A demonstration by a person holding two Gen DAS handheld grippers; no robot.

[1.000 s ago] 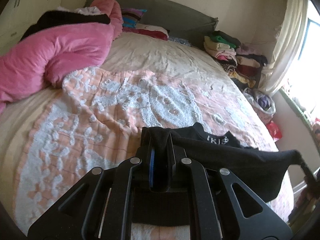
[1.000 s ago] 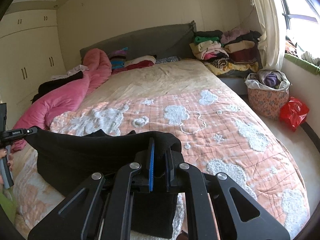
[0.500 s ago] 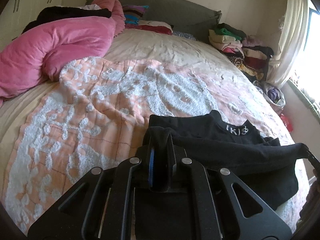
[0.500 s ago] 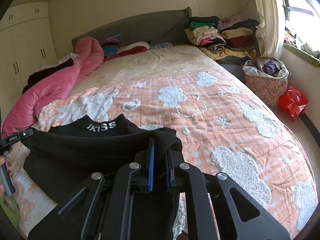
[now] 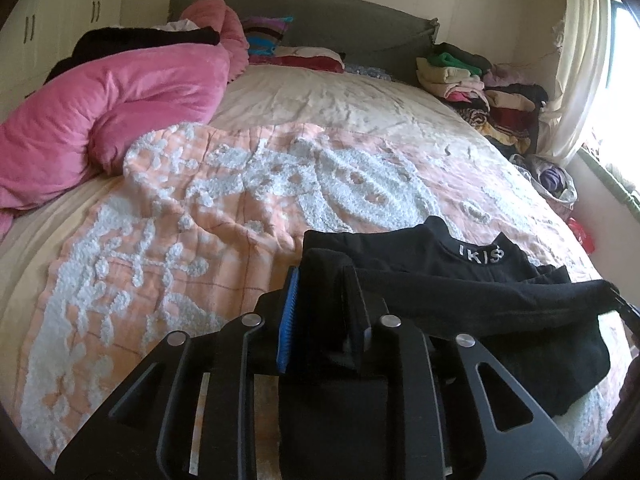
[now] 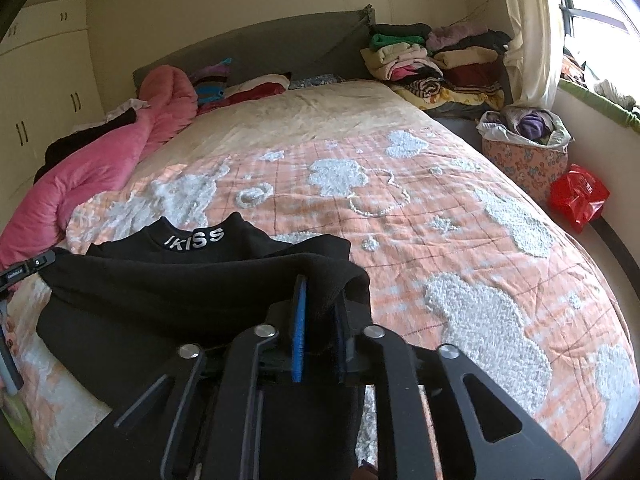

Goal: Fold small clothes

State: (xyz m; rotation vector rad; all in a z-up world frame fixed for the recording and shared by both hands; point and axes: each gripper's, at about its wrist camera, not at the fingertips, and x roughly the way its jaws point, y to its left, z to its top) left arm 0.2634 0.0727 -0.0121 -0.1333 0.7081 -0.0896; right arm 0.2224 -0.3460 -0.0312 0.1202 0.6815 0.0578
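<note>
Both tongs just easing apart, left tongs [image 5: 320, 312] and right tongs [image 6: 318, 320], black top [image 6: 168, 280] folded on bed [image 6: 440, 216], cloth between pads.

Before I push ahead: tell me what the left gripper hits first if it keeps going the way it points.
Probably the black top already between the left gripper fingers, then the peach quilt beneath it; depth is uncertain.

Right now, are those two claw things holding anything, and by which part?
Both have the black knit top between their jaws, each at an end of its folded edge. The jaws have just been opening; whether they still pinch it cannot be told.
</note>
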